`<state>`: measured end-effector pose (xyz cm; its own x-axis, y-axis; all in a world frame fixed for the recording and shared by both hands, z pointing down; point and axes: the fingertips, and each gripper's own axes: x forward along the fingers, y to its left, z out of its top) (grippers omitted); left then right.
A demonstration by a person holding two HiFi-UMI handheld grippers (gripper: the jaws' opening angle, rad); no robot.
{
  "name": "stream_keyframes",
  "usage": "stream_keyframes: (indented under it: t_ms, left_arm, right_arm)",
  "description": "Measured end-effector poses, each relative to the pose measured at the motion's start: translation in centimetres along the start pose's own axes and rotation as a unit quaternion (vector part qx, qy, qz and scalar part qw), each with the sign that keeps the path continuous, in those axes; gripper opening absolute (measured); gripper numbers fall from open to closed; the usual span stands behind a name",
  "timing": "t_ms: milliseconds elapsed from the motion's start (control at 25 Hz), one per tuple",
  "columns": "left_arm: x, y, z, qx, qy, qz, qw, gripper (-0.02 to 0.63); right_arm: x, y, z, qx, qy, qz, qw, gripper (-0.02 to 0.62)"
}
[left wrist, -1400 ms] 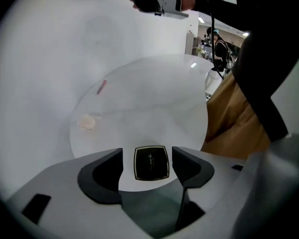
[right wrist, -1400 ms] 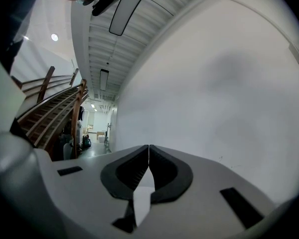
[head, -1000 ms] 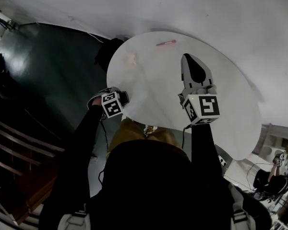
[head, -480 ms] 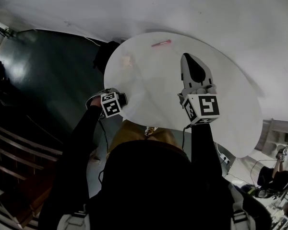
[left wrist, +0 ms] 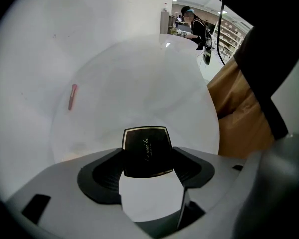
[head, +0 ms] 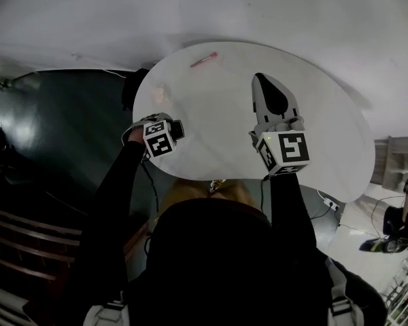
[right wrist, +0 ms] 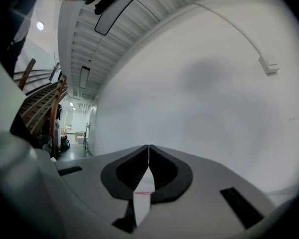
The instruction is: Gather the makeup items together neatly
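Left gripper, clamping black compact, has advanced over table; best released beside pink stick, 11 o'clock. Right gripper closed, empty.

Wht rnd table, dk floor

Worktop: wide bare span between left tongs and right tongs, passable. Obstacles: pink stick at the far left rim, and a small pale thing, too blurred to name, beyond the left tongs. Left tongs' gap is filled by a black compact. Right tongs' jaws meet. White wall bounds the far side.
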<state>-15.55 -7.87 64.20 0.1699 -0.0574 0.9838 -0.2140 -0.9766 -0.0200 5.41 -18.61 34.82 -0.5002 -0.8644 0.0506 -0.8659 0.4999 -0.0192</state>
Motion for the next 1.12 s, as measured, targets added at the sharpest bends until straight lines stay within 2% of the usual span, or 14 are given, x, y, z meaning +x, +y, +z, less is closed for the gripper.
stream_keyframes:
  t_ms: [400, 720, 920, 1120]
  left_arm:
    - [1.9, 3.7, 6.3, 0.096, 0.005, -0.012, 0.9953, 0.333]
    - [3.6, 6.0, 9.5, 0.161, 0.008, -0.016, 0.9868, 0.333]
    - [4.7, 5.9, 9.8, 0.216, 0.007, -0.018, 0.9763, 0.333]
    - [4.6, 5.9, 9.8, 0.210, -0.006, -0.023, 0.9773, 0.348]
  right_arm:
    - [-3.9, -4.2, -1.3, 0.002, 0.022, -0.076, 0.997, 0.028]
    - [-6.1, -7.3, -2.8, 0.009, 0.044, -0.134, 0.990, 0.028]
    - [-6.8, -7.7, -3.6, 0.012, 0.055, -0.148, 0.987, 0.028]
    - [-6.9, -7.6, -3.6, 0.009, 0.058, -0.150, 0.987, 0.028]
